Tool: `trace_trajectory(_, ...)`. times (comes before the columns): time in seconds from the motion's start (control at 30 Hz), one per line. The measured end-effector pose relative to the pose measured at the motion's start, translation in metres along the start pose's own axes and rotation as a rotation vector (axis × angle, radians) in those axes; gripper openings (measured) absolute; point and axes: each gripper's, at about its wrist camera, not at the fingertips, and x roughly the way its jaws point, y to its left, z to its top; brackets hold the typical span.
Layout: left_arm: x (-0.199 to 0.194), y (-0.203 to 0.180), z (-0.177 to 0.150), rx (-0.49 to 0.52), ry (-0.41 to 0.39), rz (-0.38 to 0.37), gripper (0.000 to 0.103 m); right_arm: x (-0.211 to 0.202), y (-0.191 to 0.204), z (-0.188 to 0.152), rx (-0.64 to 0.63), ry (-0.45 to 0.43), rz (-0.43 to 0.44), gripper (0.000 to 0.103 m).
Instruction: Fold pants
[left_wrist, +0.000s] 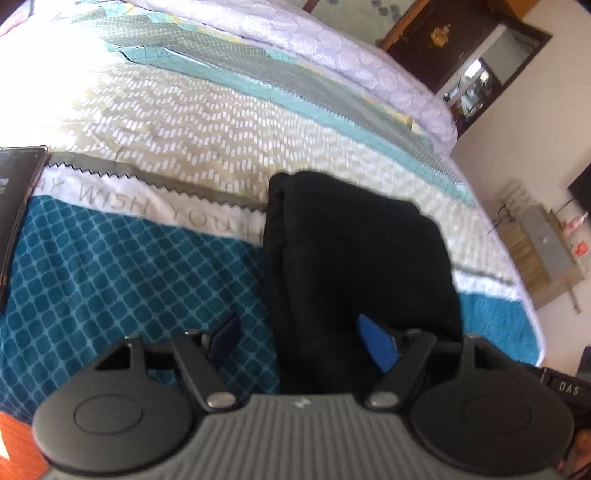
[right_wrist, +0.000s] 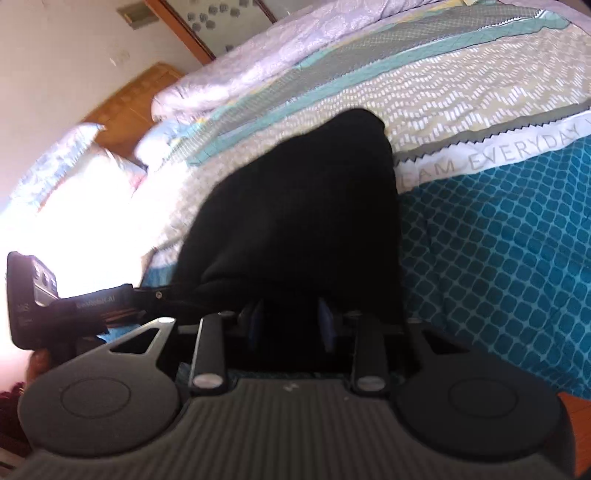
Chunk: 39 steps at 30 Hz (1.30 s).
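Patterned bedspread (left_wrist: 147, 266) under folded black pants (left_wrist: 354, 251), near front edge; left gripper (left_wrist: 299, 341) released astride pants; right gripper (right_wrist: 290, 321) grip unclear.

Matt black cloth pants (left_wrist: 354, 258), quilted cloth bedspread (left_wrist: 129, 280)

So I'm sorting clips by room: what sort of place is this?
Most likely a home bedroom: a bed with a teal patterned quilt, a rumpled pale lavender duvet and a wooden headboard. Folded black pants lie on the quilt.
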Motion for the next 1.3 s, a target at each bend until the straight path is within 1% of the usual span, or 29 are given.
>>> trace_trajectory(0.03,-0.004,0.003,0.004,-0.02,-0.014,-0.017,0.083,-0.006,-0.003,0.002,0.018,-0.022,0.006,0.049)
trace_trajectory(0.07,-0.007,0.006,0.008,-0.047,-0.026,-0.036,0.089,-0.01,-0.008,0.004,0.033,-0.043,0.004,0.053)
trace_trajectory(0.1,-0.008,0.009,0.012,-0.068,-0.027,-0.048,0.092,-0.015,-0.01,0.005,0.042,-0.063,-0.008,0.06)
trace_trajectory(0.13,-0.007,0.011,0.015,-0.085,-0.023,-0.053,0.093,-0.017,-0.014,0.007,0.047,-0.082,-0.026,0.065)
trace_trajectory(0.23,0.004,0.015,0.019,-0.112,0.013,-0.041,0.097,-0.019,-0.026,0.008,0.086,-0.1,-0.061,0.068)
trace_trajectory(0.27,0.009,0.016,0.019,-0.124,0.03,-0.047,0.097,-0.017,-0.03,0.007,0.11,-0.102,-0.064,0.069)
trace_trajectory(0.37,0.025,0.017,0.014,-0.149,0.082,-0.091,0.101,-0.011,-0.04,0.003,0.152,-0.07,-0.055,0.07)
trace_trajectory(0.43,0.035,0.017,0.009,-0.16,0.113,-0.104,0.103,-0.006,-0.045,0.0,0.166,-0.045,-0.052,0.071)
trace_trajectory(0.47,0.039,0.016,0.007,-0.158,0.113,-0.11,0.103,-0.003,-0.048,-0.001,0.181,-0.031,-0.039,0.072)
trace_trajectory(0.53,0.042,0.01,0.003,-0.133,0.107,-0.114,0.103,0.007,-0.055,-0.003,0.218,0.01,0.006,0.078)
trace_trajectory(0.6,0.048,0.001,-0.002,-0.093,0.108,-0.112,0.102,0.016,-0.055,-0.002,0.208,0.028,0.036,0.078)
trace_trajectory(0.63,0.049,-0.004,-0.004,-0.075,0.101,-0.107,0.095,0.021,-0.051,0.001,0.191,0.029,0.038,0.079)
trace_trajectory(0.67,0.052,-0.009,-0.005,-0.06,0.103,-0.117,0.064,0.026,-0.047,0.004,0.183,0.037,0.04,0.079)
trace_trajectory(0.7,0.054,-0.013,-0.004,-0.06,0.108,-0.095,0.062,0.031,-0.042,0.008,0.175,0.053,0.047,0.072)
trace_trajectory(0.73,0.055,-0.016,0.0,-0.057,0.107,-0.074,0.054,0.036,-0.034,0.011,0.151,0.067,0.043,0.063)
trace_trajectory(0.77,0.054,-0.02,0.006,-0.05,0.107,-0.068,0.045,0.038,-0.024,0.015,0.112,0.069,0.031,0.059)
trace_trajectory(0.8,0.05,-0.023,0.015,-0.053,0.1,-0.076,0.043,0.039,-0.013,0.019,0.07,0.064,0.031,0.051)
trace_trajectory(0.83,0.045,-0.028,0.027,-0.045,0.076,-0.094,0.041,0.036,-0.002,0.024,0.03,0.049,0.04,0.044)
trace_trajectory(0.9,0.03,-0.044,0.055,0.021,-0.007,-0.109,0.041,0.029,0.021,0.042,-0.069,0.003,0.071,0.038)
trace_trajectory(1.0,0.013,-0.071,0.111,0.131,-0.147,-0.118,0.041,0.021,0.054,0.083,-0.193,-0.118,0.091,0.036)
trace_trajectory(1.1,0.011,-0.093,0.161,0.231,-0.27,-0.122,0.041,0.021,0.074,0.133,-0.284,-0.26,0.1,0.036)
trace_trajectory(1.17,0.022,-0.106,0.186,0.31,-0.344,-0.099,0.043,0.028,0.082,0.164,-0.346,-0.344,0.098,0.036)
trace_trajectory(1.2,0.034,-0.109,0.199,0.335,-0.364,-0.081,0.046,0.036,0.082,0.177,-0.359,-0.376,0.093,0.036)
trace_trajectory(1.23,0.05,-0.108,0.211,0.342,-0.369,-0.058,0.057,0.046,0.077,0.191,-0.354,-0.398,0.084,0.037)
trace_trajectory(1.27,0.071,-0.105,0.222,0.335,-0.362,-0.034,0.082,0.061,0.07,0.205,-0.333,-0.416,0.069,0.039)
trace_trajectory(1.3,0.096,-0.099,0.23,0.323,-0.348,0.016,0.095,0.081,0.06,0.216,-0.308,-0.433,0.035,0.048)
